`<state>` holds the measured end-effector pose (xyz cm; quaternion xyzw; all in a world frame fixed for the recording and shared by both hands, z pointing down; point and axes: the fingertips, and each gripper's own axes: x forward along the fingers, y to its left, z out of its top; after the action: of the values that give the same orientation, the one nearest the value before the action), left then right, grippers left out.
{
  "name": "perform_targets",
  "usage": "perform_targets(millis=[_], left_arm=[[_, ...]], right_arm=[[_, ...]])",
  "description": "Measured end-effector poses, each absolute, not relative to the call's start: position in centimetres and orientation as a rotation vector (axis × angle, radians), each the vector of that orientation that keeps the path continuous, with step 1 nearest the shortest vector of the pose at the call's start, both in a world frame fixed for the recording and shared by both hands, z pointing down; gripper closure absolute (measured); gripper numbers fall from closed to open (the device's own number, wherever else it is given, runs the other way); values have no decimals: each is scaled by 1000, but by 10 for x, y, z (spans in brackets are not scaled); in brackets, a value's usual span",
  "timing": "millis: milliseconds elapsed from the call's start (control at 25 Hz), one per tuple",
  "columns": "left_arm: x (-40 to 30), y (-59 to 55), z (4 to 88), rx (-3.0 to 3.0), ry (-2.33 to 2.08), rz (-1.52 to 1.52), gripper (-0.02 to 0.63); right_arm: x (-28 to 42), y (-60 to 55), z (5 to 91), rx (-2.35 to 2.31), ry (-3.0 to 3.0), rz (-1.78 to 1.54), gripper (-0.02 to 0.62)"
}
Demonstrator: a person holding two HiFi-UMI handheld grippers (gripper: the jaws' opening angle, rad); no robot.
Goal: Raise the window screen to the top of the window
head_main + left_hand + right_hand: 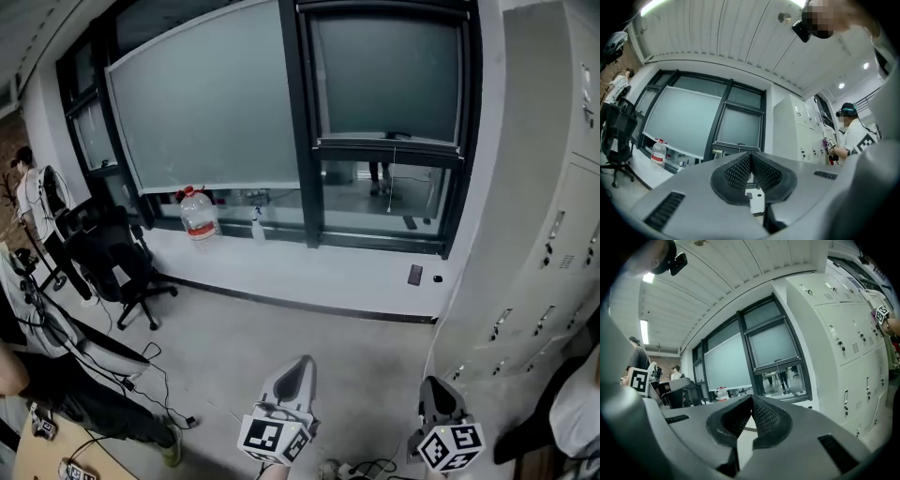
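Note:
The narrow right-hand window has a grey screen (pixel 389 80) drawn down to about two-thirds of its height. Its bottom bar (pixel 389 141) carries a thin pull cord (pixel 393 178) over the clear glass below. That screen also shows in the left gripper view (pixel 740 124) and the right gripper view (pixel 772 344). My left gripper (pixel 302 361) (pixel 751 157) and right gripper (pixel 433 382) (pixel 752 398) hover side by side over the floor, well short of the window. Both point at the window, shut with nothing between their jaws.
A wider screen (pixel 206 103) covers the left window. On the white sill (pixel 309 267) stand a water bottle (pixel 198 216) and a spray bottle (pixel 257 225); a small dark object (pixel 414 275) lies there too. An office chair (pixel 112 253) stands left, grey lockers (pixel 553 187) right. Cables trail on the floor.

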<state>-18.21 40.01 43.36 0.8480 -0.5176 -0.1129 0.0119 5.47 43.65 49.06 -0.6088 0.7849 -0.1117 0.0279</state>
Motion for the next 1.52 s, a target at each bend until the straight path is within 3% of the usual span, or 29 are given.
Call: perform_targets(millis=[360,600,1000,1520], left_arm=[[-134,230,462,2645,-1532,-273,603],[-70,103,435,2752,-1410,-334,603],[-76,-58,432,2683,-1536,-339,603],[-44,-336,424,2749,-1474,-282,603]], right_arm=[[102,272,514,-1947,2400,-421,589],[131,133,509,-1898,2455,-421,589],[126,-38,473,-1790,2522,-288,589],[177,-270,454,-1952,2396,-248,589]])
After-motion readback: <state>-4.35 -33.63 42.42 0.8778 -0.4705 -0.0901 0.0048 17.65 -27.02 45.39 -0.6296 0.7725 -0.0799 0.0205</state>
